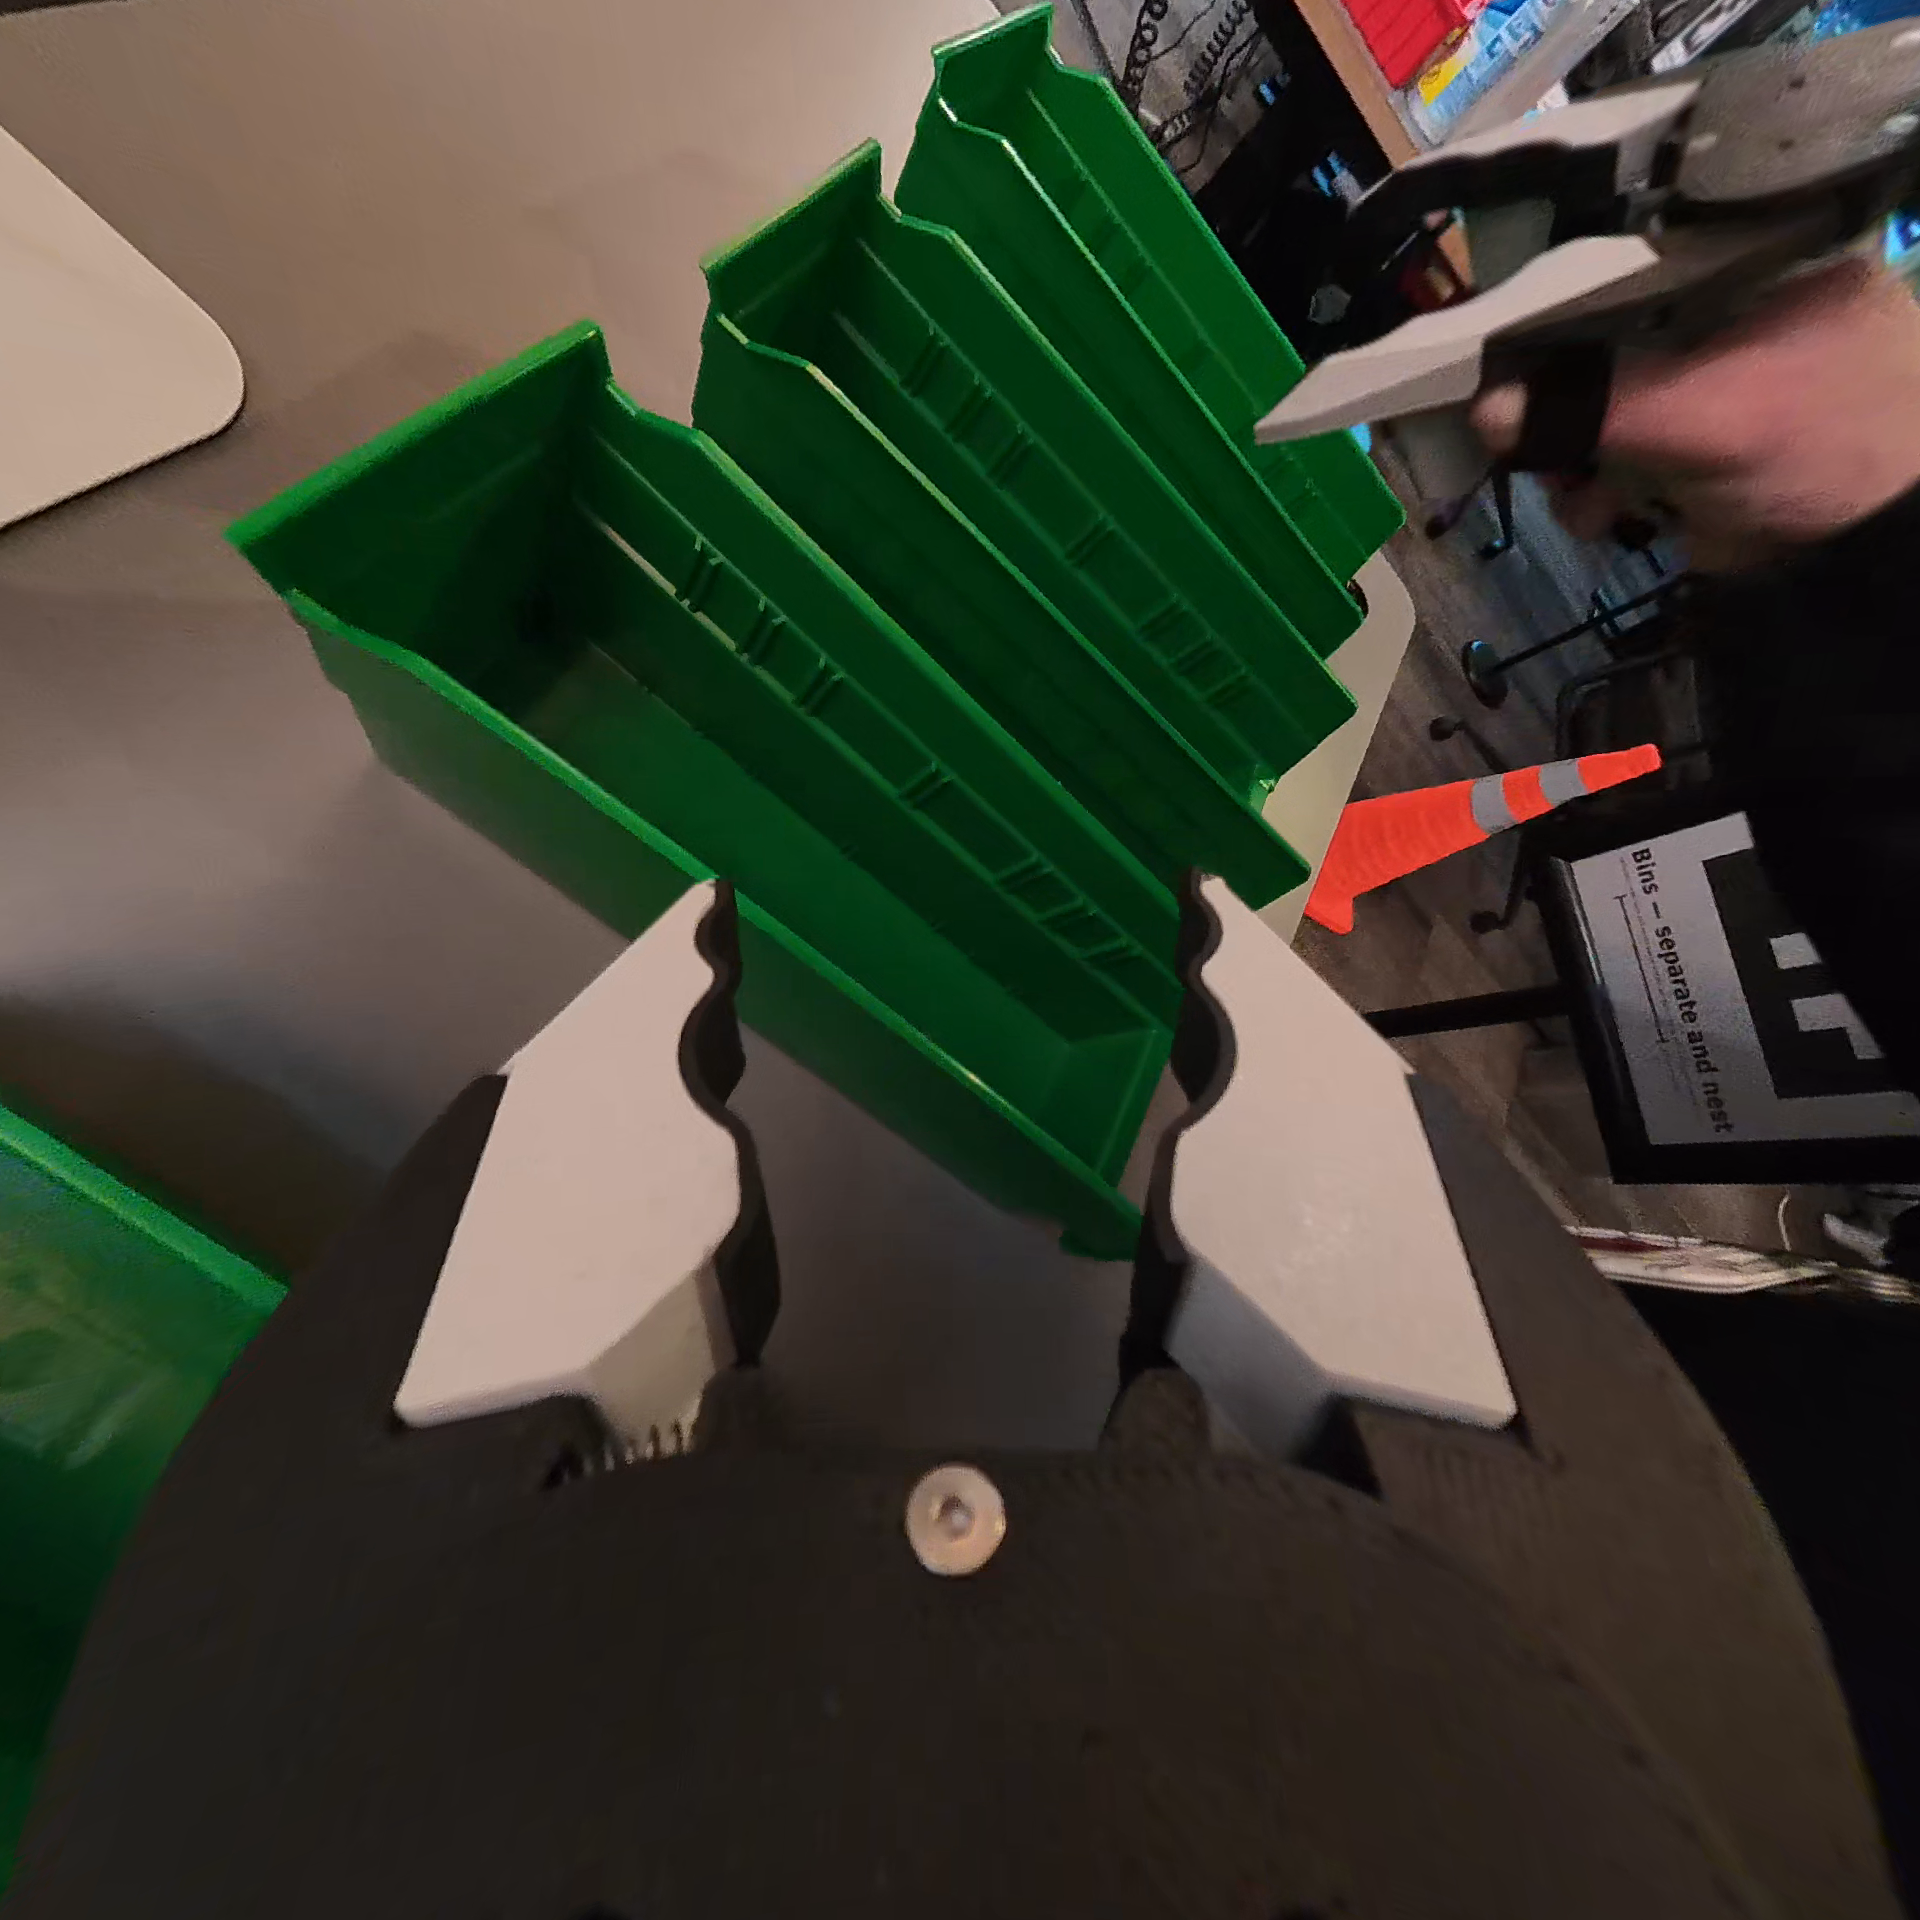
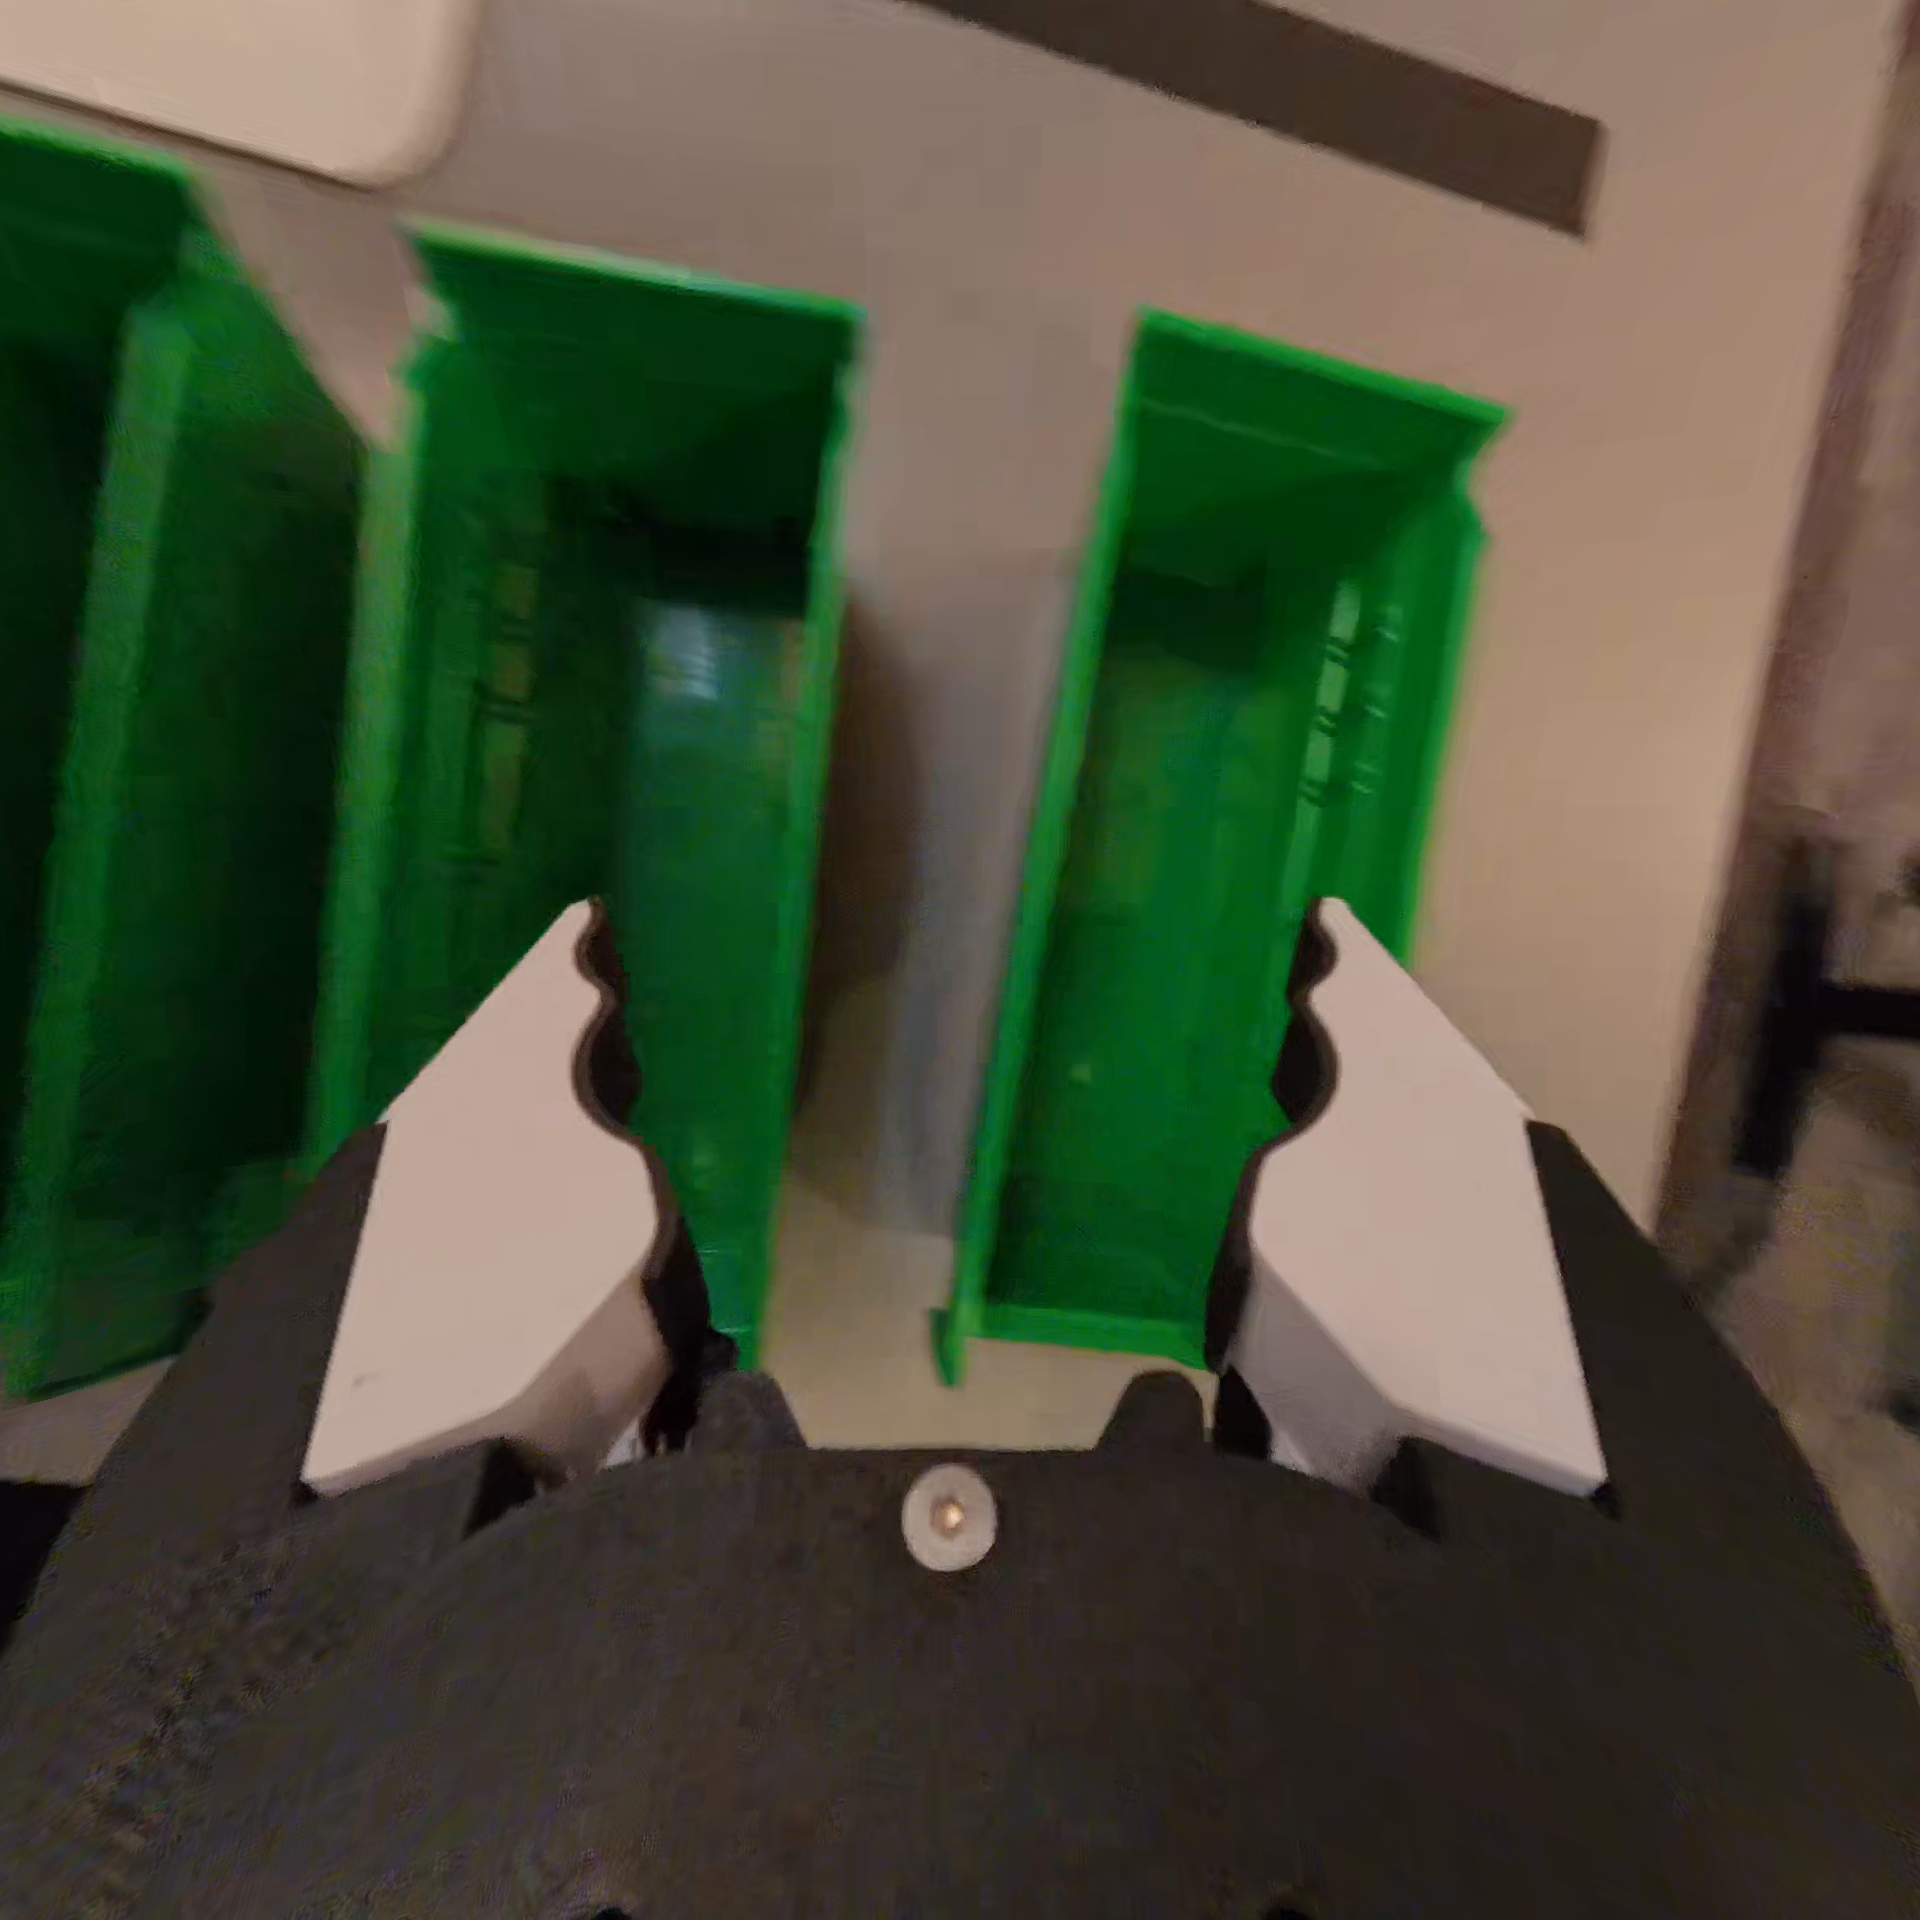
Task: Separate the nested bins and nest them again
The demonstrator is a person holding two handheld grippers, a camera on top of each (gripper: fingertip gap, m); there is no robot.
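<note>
Glossy green plastic bins [image 1: 727, 665] sit on a smooth matt table [image 1: 312, 208]; the left gripper [image 1: 956, 1039] body looks rough black plastic.

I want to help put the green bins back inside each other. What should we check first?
1. Left gripper fingers open, holding nothing: ok.
2. Right gripper fingers open, holding nothing: ok.
3. Bins separated: the near bin, middle bin and far bin sit side by side: ok.
4. Bins open side up: ok.
5. Nothing inside the bins: ok.
6. Fourth bin at the edge, only partly seen: cannot tell.
</note>
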